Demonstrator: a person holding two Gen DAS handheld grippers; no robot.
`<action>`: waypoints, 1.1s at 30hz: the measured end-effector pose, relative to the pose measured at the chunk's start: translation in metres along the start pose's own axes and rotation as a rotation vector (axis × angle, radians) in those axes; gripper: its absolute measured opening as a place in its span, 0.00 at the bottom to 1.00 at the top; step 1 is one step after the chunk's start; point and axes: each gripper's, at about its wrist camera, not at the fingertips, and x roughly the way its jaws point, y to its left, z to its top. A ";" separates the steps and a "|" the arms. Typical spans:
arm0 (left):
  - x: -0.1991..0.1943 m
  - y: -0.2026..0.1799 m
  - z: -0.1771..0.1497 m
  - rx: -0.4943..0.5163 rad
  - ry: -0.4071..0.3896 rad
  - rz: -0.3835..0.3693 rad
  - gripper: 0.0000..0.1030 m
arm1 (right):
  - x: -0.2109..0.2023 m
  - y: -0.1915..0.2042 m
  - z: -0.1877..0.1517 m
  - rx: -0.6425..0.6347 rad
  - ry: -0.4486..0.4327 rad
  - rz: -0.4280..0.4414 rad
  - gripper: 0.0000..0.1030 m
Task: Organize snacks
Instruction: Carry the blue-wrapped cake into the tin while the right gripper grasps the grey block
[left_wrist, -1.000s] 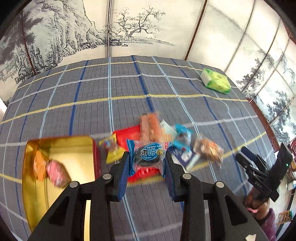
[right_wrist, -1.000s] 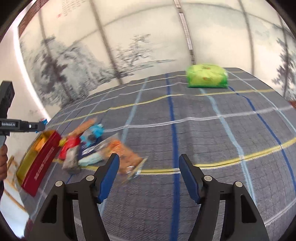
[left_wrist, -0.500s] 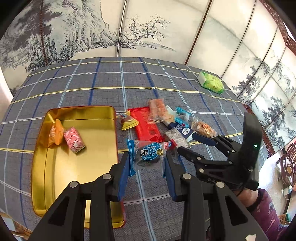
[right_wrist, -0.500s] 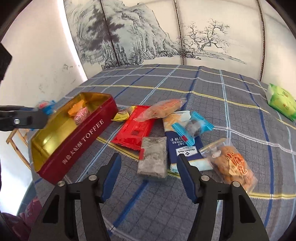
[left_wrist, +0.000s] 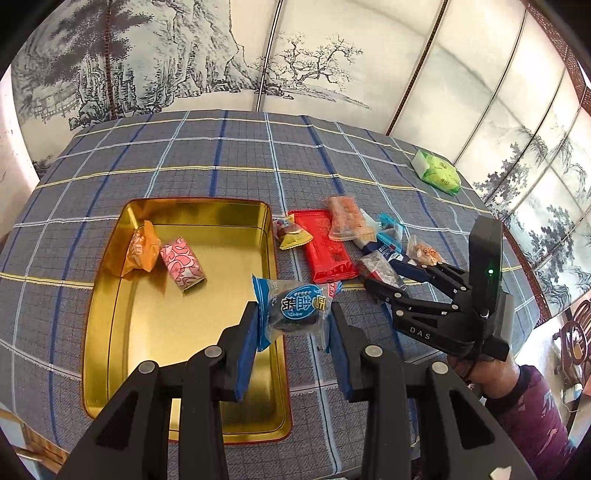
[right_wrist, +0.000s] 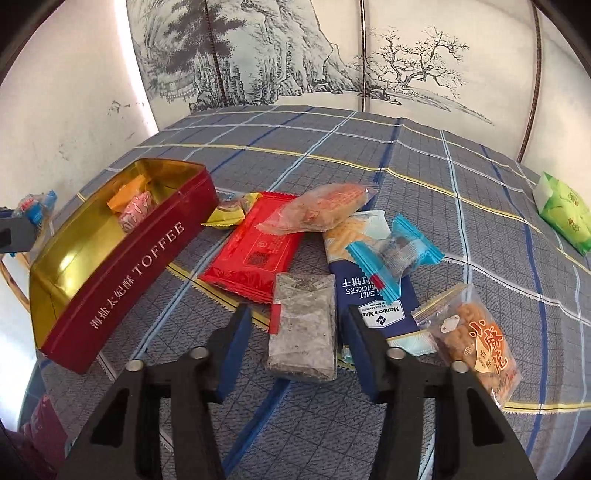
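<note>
My left gripper (left_wrist: 293, 325) is shut on a blue-wrapped dark snack (left_wrist: 295, 310), held above the right rim of the open gold tin (left_wrist: 177, 332). An orange snack (left_wrist: 140, 251) and a pink snack (left_wrist: 183, 264) lie inside the tin. In the right wrist view the tin's red wall (right_wrist: 122, 280) reads TOFFEE. My right gripper (right_wrist: 297, 332) straddles a grey flat packet (right_wrist: 303, 325) lying on the cloth. Its jaws are closing, with small gaps showing at both pads. The left wrist view shows the right gripper (left_wrist: 380, 273) around that grey packet (left_wrist: 382, 267).
The loose pile holds a red packet (right_wrist: 255, 247), a clear orange packet (right_wrist: 321, 210), a navy cracker pack (right_wrist: 373, 302), a light blue candy (right_wrist: 395, 251), a fried-twist bag (right_wrist: 476, 339) and a yellow candy (right_wrist: 229, 212). A green pack (right_wrist: 561, 210) lies far right. A person's purple sleeve (left_wrist: 524, 398) is at the table's edge.
My left gripper carried the blue snack leftward from the pile to the tin's rim. My right gripper swung over the pile, settled around the grey packet, and its jaws narrowed.
</note>
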 end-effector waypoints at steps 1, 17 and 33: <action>-0.001 0.002 -0.001 -0.003 -0.002 0.003 0.31 | 0.000 0.002 -0.001 -0.008 0.005 -0.018 0.36; 0.003 0.047 -0.015 -0.073 0.008 0.051 0.32 | -0.036 0.025 -0.049 0.021 -0.031 -0.035 0.35; 0.028 0.085 -0.022 -0.086 0.033 0.123 0.32 | -0.027 0.026 -0.051 0.025 -0.003 -0.058 0.35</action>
